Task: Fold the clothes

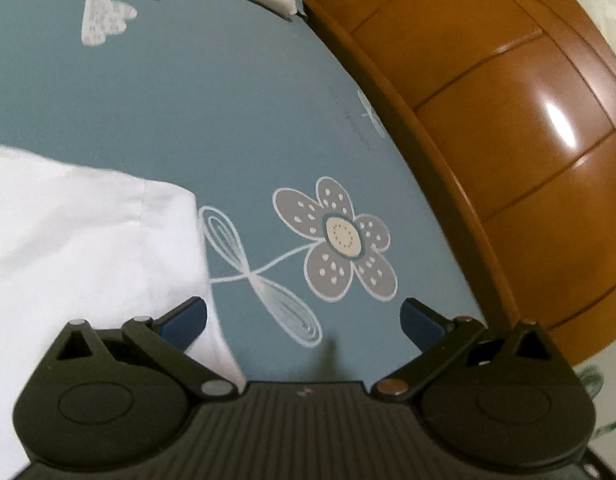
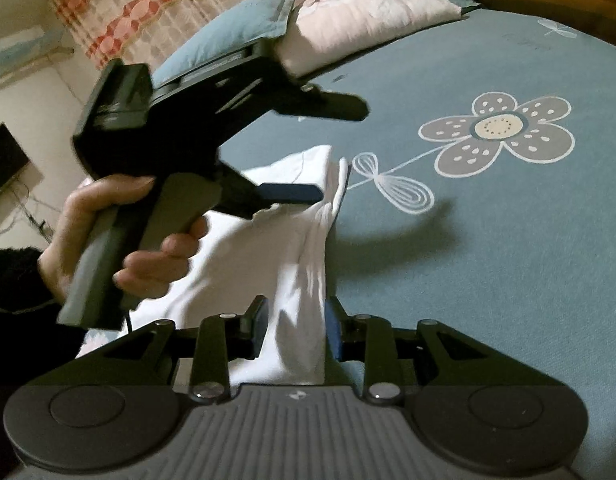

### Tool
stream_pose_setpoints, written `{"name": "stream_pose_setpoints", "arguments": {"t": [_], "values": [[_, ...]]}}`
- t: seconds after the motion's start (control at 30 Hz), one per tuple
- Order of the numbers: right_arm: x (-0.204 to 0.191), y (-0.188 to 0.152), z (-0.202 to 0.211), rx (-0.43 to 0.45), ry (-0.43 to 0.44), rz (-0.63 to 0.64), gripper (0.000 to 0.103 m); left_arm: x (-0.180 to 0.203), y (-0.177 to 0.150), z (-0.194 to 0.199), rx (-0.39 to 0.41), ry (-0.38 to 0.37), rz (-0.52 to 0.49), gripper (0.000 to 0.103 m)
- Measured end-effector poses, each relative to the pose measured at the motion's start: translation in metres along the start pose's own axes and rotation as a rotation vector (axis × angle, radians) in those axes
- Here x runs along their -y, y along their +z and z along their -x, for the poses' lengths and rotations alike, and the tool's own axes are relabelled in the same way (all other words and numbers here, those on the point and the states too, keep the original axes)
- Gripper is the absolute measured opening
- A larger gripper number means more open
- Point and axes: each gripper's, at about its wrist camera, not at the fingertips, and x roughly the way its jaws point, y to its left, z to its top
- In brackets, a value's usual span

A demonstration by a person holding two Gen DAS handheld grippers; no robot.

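A white garment [image 2: 235, 256] lies on a blue floral bedsheet [image 2: 488, 240], its near edge drawn up in a bunched ridge that runs into the right gripper [image 2: 295, 332]. That gripper's dark blue pads [image 2: 332, 330] bracket the fold of cloth, and the fabric fills the gap between them; the jaws stand at a narrow setting, and whether they press on the cloth or are letting it slip cannot be told for certain. The left gripper [image 1: 303, 316], held by a person's hand [image 2: 119, 236], hovers above the garment's far corner with its jaws spread wide and nothing between them; one pad [image 1: 185, 318] sits over the white edge, the other over bare sheet. Two pillows [image 2: 360, 4] rest at the head of the bed beside a glossy wooden headboard [image 1: 508, 120].

The step in hand looks like a mid-fold regrasp: one side gathered, the other waiting to be taken. The next move likely calls for the left gripper to descend and close on the far corner, so both ends can be carried over evenly.
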Motion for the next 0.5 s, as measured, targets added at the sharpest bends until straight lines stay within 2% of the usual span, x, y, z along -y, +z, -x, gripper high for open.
{"name": "stream_pose_setpoints", "arguments": {"t": [0.13, 0.23, 0.33, 0.5], "values": [[-0.003, 0.002, 0.002, 0.021, 0.012, -0.001, 0.042, 0.012, -0.003, 0.057, 0.049, 0.083, -0.083, 0.102], [-0.004, 0.002, 0.001, 0.023, 0.021, -0.013, 0.042, 0.011, -0.01, 0.1, 0.055, 0.085, -0.107, 0.102], [-0.007, 0.002, -0.002, 0.027, 0.029, -0.018, 0.042, 0.009, -0.034, 0.136, 0.081, 0.141, -0.147, 0.102], [-0.011, 0.001, -0.002, 0.038, 0.047, -0.018, 0.044, -0.016, -0.089, 0.153, 0.036, 0.181, -0.106, 0.102]]}}
